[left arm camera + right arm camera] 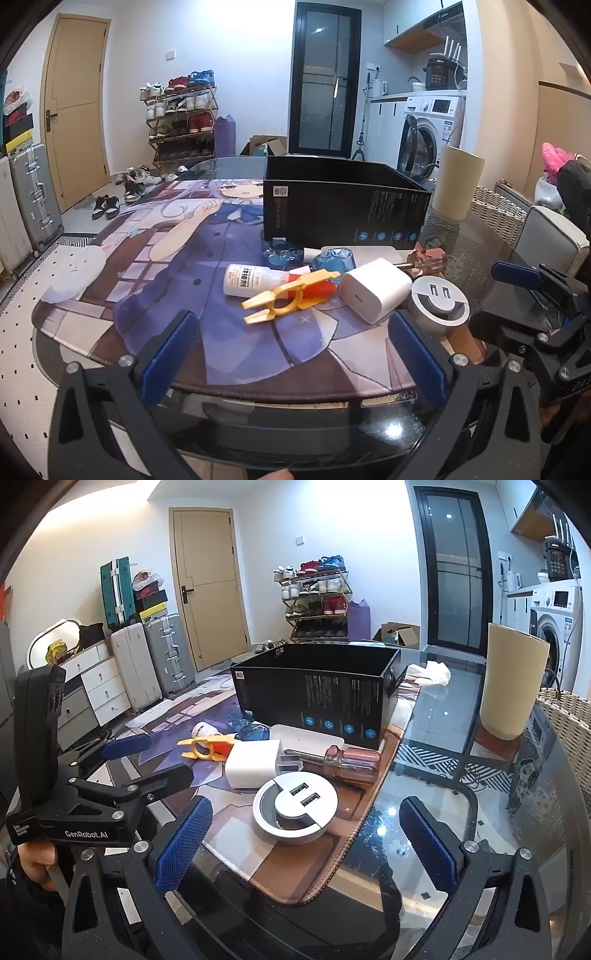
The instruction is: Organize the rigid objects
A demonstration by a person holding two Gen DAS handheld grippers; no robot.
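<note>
An open black box (343,206) (317,690) stands on the printed mat. In front of it lies a cluster: a white bottle (251,282), a yellow-orange plastic clip (288,301) (205,749), a white charger cube (375,290) (253,766), a round silver USB socket (439,304) (295,810), a clear-handled screwdriver (347,762) and blue crumpled wrappers (332,260). My left gripper (291,354) hangs open near the table's front edge, nothing between its fingers. My right gripper (306,845) is open too, just short of the USB socket.
A tall beige cup (511,683) (456,184) stands on the glass table (461,775) to the right of the box. A wicker chair (569,723) sits beyond the table's right edge. White crumpled tissue (434,674) lies behind the box. The mat's left part (147,280) holds nothing.
</note>
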